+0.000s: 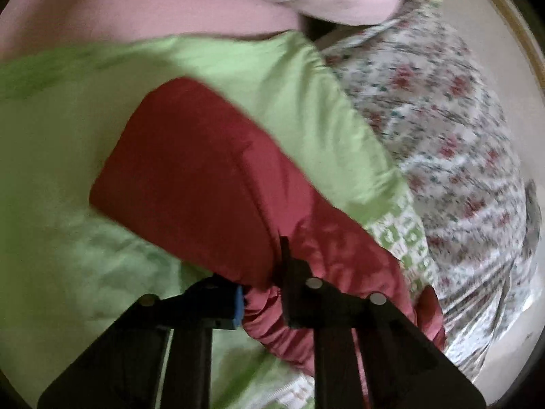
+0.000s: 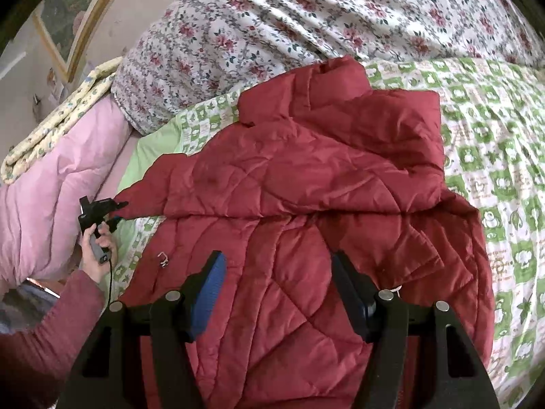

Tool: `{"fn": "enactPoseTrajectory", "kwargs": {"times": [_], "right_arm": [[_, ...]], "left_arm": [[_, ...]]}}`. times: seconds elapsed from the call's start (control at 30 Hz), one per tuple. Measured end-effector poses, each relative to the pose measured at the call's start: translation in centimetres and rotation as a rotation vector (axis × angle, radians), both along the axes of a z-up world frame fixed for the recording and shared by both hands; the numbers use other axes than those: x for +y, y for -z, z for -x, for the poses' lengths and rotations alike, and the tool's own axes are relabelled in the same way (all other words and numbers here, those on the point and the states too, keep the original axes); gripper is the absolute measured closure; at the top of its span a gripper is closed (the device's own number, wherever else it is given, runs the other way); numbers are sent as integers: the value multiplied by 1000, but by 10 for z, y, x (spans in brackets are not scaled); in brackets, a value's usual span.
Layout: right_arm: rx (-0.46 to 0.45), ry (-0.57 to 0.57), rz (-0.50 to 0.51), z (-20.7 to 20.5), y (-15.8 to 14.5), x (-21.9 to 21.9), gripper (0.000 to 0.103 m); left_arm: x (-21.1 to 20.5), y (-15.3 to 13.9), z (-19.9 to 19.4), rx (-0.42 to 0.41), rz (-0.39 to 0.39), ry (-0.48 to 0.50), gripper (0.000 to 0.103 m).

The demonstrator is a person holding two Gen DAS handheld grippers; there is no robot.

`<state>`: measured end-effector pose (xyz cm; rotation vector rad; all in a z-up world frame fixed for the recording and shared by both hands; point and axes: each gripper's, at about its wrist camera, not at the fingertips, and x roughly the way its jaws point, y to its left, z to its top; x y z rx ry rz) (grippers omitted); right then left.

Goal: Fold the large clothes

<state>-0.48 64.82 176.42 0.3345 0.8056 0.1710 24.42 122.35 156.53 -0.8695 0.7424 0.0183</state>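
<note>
While we had the red quilted jacket (image 2: pixel 306 204) spread across the green checked sheet (image 2: pixel 494 170) on the bed, the left gripper (image 1: pixel 262 303) was clamped tight on the gathered cuff (image 1: pixel 269 313) of the sleeve (image 1: pixel 204 177), out at the jacket's left side. The right gripper (image 2: pixel 277 289) just hung over the body panel with its jaws well apart, holding nothing. Looked to us like the sleeve-fold step: next up would be carrying that cuff in across the chest and laying it flat. Puffy fabric probably springs back, so a hold-down might help. A floral quilt (image 2: pixel 306 17) and pink duvet (image 2: pixel 51 187) crowded the far and left edges, leaving not much spare room.
</note>
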Motion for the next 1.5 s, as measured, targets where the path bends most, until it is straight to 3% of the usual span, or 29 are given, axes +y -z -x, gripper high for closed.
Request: {"fn": "enactPoseTrajectory", "kwargs": {"times": [0.2,0.43,0.63,0.83,1.13,1.5], "right_arm": [[1,7,-11,-2,-2,-5,37],[8,15,-34,-3,-1,-6,37],[-3,17,-42,-5,-6,-12,37],[-6,24,-46,-4,-8,-18,37],[-22,49,-94,-3,-11,-34,35],[-62,93,-130,-4,-22,-62,35]], "left_arm": [[-29,-60,29,-125,-56,96,95],[-94,-132,68,-290,-117,285,95],[-157,-182,99,-363,-158,463,95],[-218,-212,126,-423,-179,623,95],[-323,-220,134,-403,-226,835,95],[-408,-169,127,-328,-261,976,95]]}}
